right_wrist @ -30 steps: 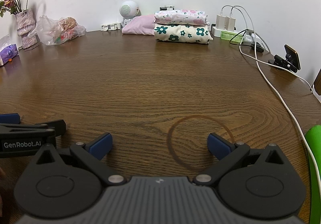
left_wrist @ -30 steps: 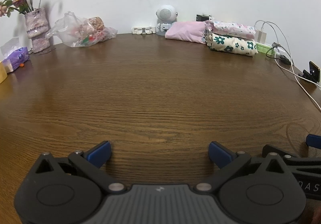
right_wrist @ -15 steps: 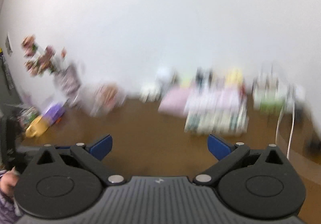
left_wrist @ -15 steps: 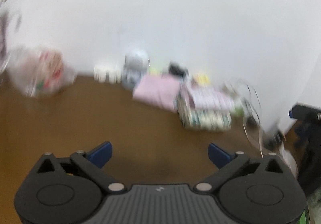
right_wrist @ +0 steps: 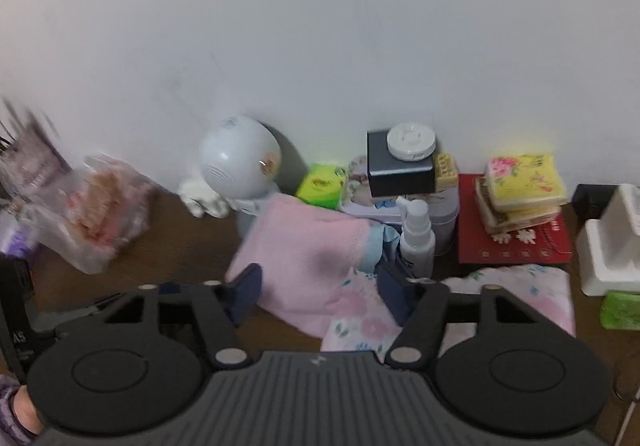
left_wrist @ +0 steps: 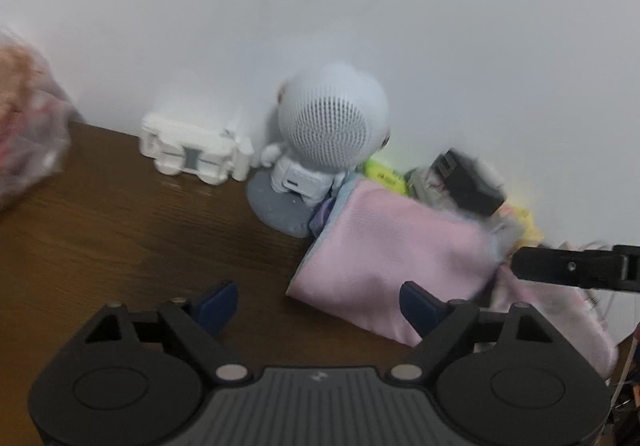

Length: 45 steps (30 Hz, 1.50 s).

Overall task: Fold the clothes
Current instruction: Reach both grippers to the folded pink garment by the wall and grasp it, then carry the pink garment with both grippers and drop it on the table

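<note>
Up close, both grippers are hovering with fingers spread apart: the left gripper [left_wrist: 320, 298] facing the pink cloth [left_wrist: 394, 262], the right gripper [right_wrist: 320, 296] over the floral cloth [right_wrist: 362, 316].

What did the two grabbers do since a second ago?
Both moved forward across the table to the back wall. The left gripper and right gripper now hover open at the folded pink cloth, holding nothing. The clothes, the white speaker and the table stayed put.
</note>
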Motion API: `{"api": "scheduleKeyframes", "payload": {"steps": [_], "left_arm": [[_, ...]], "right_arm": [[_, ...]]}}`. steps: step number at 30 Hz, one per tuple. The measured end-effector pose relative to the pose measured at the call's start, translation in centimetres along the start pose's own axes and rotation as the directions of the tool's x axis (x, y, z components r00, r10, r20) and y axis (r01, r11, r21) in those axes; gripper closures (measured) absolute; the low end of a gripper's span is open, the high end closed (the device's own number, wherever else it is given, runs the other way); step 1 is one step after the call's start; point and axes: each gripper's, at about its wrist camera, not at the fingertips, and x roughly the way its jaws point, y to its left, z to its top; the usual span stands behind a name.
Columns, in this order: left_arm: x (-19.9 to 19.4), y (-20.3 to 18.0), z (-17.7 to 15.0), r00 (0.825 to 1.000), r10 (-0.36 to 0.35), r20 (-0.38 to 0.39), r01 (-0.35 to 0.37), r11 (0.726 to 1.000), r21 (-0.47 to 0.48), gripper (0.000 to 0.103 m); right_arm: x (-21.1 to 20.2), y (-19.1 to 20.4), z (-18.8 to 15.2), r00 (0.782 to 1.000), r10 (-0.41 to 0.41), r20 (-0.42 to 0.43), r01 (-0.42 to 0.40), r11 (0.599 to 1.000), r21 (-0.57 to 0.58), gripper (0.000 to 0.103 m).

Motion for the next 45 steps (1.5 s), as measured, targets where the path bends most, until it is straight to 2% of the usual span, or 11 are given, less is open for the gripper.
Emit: {"api": "scheduleKeyframes", "payload": {"steps": [2, 6, 15, 21, 24, 25, 27, 28, 33, 40, 45], "left_arm": [[1.2, -0.4, -0.3, 1.0, 0.01, 0.008, -0.01, 0.999, 0.046, 0.025], [-1.5, -0.5, -0.4, 0.996, -0.058, 0.073, 0.055, 0.998, 0.041, 0.1], [-9.3, -0.3, -0.5, 0.944, -0.229, 0.239, 0.232, 0.973, 0.017, 0.103], [-21.6, -2.2, -0.8, 0.857, -0.354, 0.374, 0.36, 0.931, 0.055, 0.103], [-25.5, -4.0, -2.4, 0.906, -0.277, 0.319, 0.238, 0.959, 0.156, 0.094], [-26.0, -4.1, -3.1, 0.929, -0.224, 0.295, 0.179, 0.969, 0.17, 0.085], [-25.2, -3.3, -4.7, 0.957, -0.098, 0.273, 0.059, 0.987, 0.148, 0.028], [-24.0, -2.6, -5.5, 0.962, -0.034, 0.27, -0.002, 0.991, 0.132, 0.024], [-16.9, 1.0, -8.5, 0.981, 0.155, 0.12, -0.161, 0.986, 0.047, 0.033], [-11.0, 1.6, -7.6, 0.988, 0.129, 0.089, -0.134, 0.989, 0.063, 0.035], [-8.4, 1.9, -7.2, 0.994, 0.099, 0.038, -0.102, 0.988, 0.112, 0.093]], "right_arm": [[1.5, -0.3, -0.1, 1.0, -0.019, -0.008, 0.019, 1.0, -0.003, 0.057], [3.6, -0.8, -0.8, 1.0, -0.015, 0.015, 0.015, 0.999, -0.03, 0.084], [-1.5, 1.9, -0.7, 0.966, 0.138, 0.216, -0.113, 0.985, -0.127, 0.103], [-7.9, 5.3, -2.9, 0.958, 0.204, 0.2, -0.148, 0.953, -0.264, 0.101], [-10.5, 7.6, -5.9, 0.969, 0.204, 0.142, -0.131, 0.905, -0.404, 0.074], [-11.3, 8.4, -6.9, 0.972, 0.201, 0.123, -0.126, 0.884, -0.449, 0.036], [-13.0, 10.0, -8.9, 0.977, 0.194, 0.085, -0.119, 0.836, -0.536, 0.017], [-12.9, 10.6, -9.9, 0.983, 0.169, 0.079, -0.096, 0.823, -0.56, 0.017], [-7.2, 10.3, -13.4, 0.996, 0.006, 0.094, 0.039, 0.885, -0.464, 0.026], [0.0, 8.7, -13.3, 0.988, -0.044, 0.15, 0.099, 0.922, -0.376, 0.026], [2.6, 8.4, -12.9, 0.993, -0.009, 0.121, 0.051, 0.936, -0.349, 0.032]]}}
